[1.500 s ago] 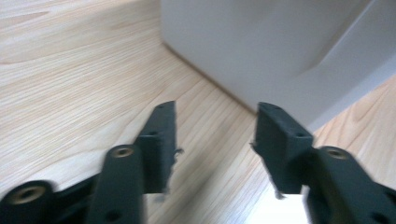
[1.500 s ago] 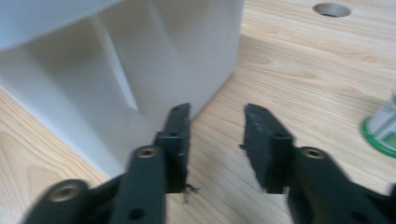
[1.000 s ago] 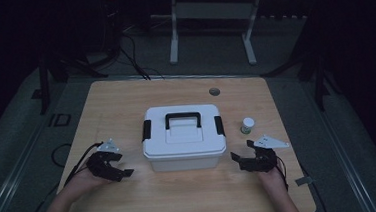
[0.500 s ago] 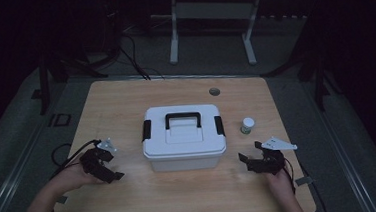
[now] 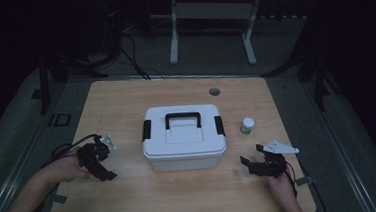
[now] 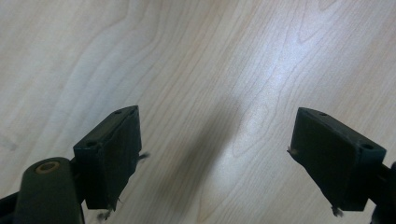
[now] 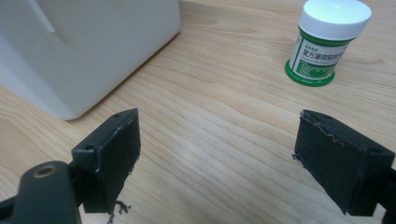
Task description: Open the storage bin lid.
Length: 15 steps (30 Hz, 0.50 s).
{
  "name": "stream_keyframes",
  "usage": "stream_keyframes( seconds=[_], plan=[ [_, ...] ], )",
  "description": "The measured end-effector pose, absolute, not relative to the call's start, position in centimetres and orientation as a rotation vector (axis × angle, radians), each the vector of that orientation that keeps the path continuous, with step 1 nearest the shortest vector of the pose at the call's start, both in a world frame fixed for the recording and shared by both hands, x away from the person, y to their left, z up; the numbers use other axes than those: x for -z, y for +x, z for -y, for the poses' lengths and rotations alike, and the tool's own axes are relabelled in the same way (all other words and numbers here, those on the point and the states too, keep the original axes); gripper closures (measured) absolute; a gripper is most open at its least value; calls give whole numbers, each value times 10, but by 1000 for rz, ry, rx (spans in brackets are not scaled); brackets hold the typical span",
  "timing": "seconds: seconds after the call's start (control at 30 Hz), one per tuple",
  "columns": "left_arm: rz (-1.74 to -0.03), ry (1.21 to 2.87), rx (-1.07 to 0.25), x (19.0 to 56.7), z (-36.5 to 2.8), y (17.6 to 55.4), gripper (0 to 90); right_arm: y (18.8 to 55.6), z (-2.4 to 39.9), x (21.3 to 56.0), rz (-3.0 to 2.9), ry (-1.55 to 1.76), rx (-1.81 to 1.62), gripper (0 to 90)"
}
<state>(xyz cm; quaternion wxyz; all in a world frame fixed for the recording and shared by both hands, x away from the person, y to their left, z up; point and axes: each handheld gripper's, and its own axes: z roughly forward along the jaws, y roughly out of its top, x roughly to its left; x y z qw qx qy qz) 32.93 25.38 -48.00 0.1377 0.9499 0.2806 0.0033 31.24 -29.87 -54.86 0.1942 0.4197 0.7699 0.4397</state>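
A white lidded box (image 5: 184,136) with a black handle and black side latches stands in the middle of the wooden table (image 5: 125,95); its corner (image 7: 88,51) fills the upper left of the right gripper view. A small white-capped jar with a green label (image 5: 247,126) (image 7: 327,42) stands to the right of the box. My left gripper (image 5: 106,174) (image 6: 215,158) hangs open over bare wood left of the box, pointing down at the table. Near the front right edge my right gripper (image 5: 250,158) (image 7: 217,158) is open, with nothing between its jaws, and faces the box and the jar.
A round grommet hole (image 5: 214,91) sits near the table's far edge. Cables trail from both grippers off the table's front corners. A metal stand (image 5: 209,14) and dark floor lie beyond the table.
My left gripper has drawn back toward the front left and lifted off the table a little. The right gripper has shifted slightly toward the front edge.
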Motion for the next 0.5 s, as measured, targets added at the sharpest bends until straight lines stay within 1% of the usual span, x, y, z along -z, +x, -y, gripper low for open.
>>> stream_keyframes(
  seconds=[0.23,0.27,0.4,0.43,0.5],
  plan=[
    [-771,2756,-29,454,-253,334,164,312,301,548,-2150,1194,-1251,143],
    [-764,2752,-14,449,-252,335,164,313,301,548,-2150,1195,-1251,143],
    [-747,2764,-35,437,-250,336,164,313,301,548,-2148,1192,-1254,142],
    [-734,2768,-51,429,-247,338,164,313,301,548,-2147,1193,-1252,142],
    [-724,2764,-38,424,-246,339,164,313,301,548,-2147,1195,-1252,142]
  ],
)
